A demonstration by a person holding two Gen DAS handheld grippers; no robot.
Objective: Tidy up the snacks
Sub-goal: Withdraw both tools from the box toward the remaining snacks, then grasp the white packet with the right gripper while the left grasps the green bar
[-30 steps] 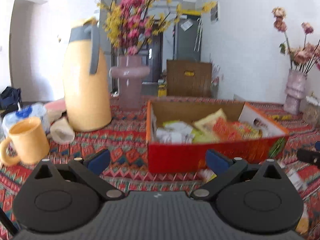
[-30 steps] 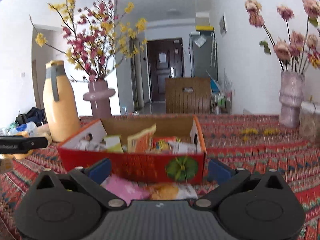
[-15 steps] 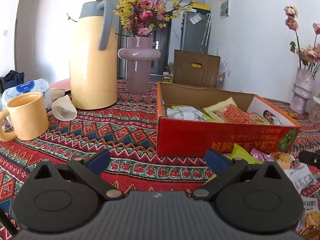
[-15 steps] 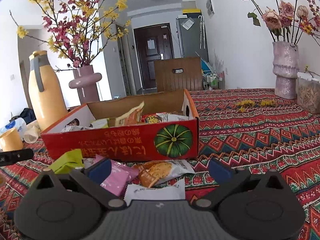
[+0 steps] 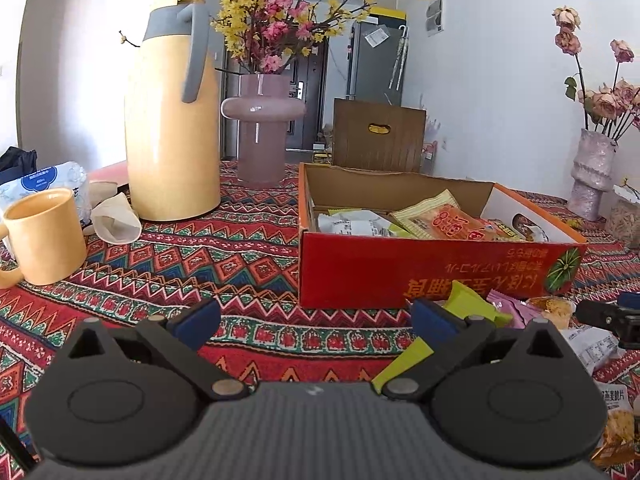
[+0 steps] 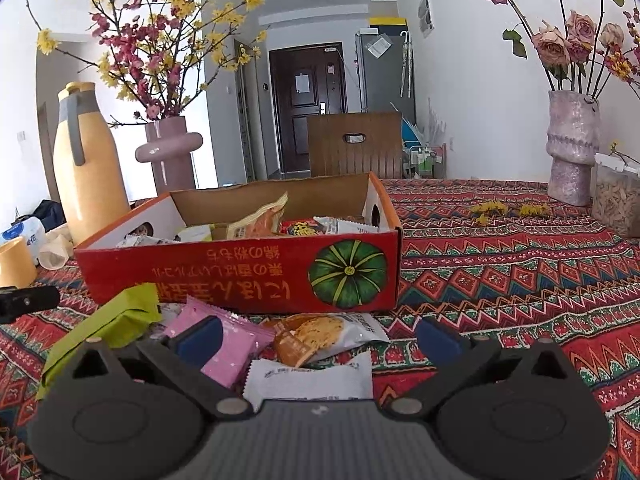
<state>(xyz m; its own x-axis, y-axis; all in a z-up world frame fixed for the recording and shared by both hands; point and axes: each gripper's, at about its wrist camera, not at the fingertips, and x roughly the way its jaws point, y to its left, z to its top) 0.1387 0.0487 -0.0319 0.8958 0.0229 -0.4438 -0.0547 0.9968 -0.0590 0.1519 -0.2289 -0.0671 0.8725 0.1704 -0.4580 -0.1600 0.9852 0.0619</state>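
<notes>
**Loose packets wait in front of the half-filled box**

The tabletop (image 6: 520, 272), under a red patterned cloth, fills the lower half of both views. On it, at the centre of the right wrist view, sits the red cardboard box (image 6: 240, 272) with a green pumpkin printed on its front wall; its top is open, and several packets already lie inside, so it looks to be the place the snacks are gathered into. At the left of the left wrist view stand a tall yellow thermos jug (image 5: 172, 140), a pink vase (image 5: 262, 128) of blossom branches and a yellow mug (image 5: 44, 236), well apart from the box and seemingly out of the work.

The snacks not yet stowed lie in a small heap on the cloth just in front of the box: a green packet (image 6: 112, 320), a pink packet (image 6: 228, 344), a clear packet showing a biscuit (image 6: 320, 334) and a white packet (image 6: 308, 380) nearest the camera.

The right tool (image 6: 318, 340) hangs low over this heap with its blue-padded jaws spread wide and nothing between them, the biscuit and white packets lying in the gap, probably lined up for a pick. The left tool (image 5: 316, 320) is likewise spread wide and empty, pointed at the box's left front corner, with the green packet beside its right finger.
</notes>
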